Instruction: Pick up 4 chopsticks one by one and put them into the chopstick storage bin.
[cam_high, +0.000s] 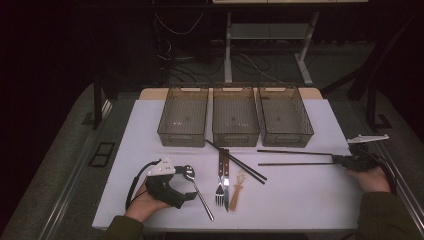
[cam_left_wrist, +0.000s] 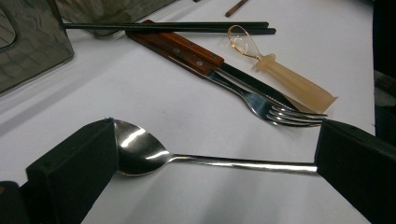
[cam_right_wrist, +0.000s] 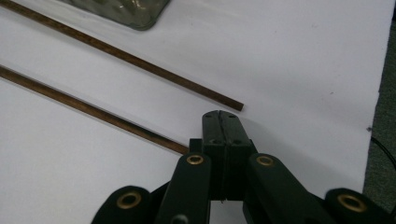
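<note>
Left gripper (cam_high: 188, 196) sits low at the near left of the table (cam_high: 300, 200), its jaws spread wide and empty, one on either side of the spoon (cam_high: 196, 186). In the left gripper view one jaw stands by the bowl and the other by the end of the handle, which looks like a line-up for a pick; nothing is pinched yet, and whether the jaws touch the metal I cannot tell. The spoon (cam_left_wrist: 187, 156) is polished steel with a bright oval bowl and a thin straight handle, lying flat.

Just right of it lie a fork (cam_high: 219, 186) and a knife (cam_high: 226, 182), side by side with brown wooden handles pointing far, then a pale amber scoop (cam_high: 237, 190). Two black chopsticks (cam_high: 235, 160) cross diagonally behind them. Three smoky bins (cam_high: 235, 120) stand in a row at the far edge, probably one for each kind of utensil.

Two thin brown sticks (cam_high: 295, 157) run level toward the right. Right gripper (cam_high: 334, 159) rests at their near-right ends, jaws pressed together on nothing, beside the nearer stick (cam_right_wrist: 93, 109); it seems parked while the left works.
</note>
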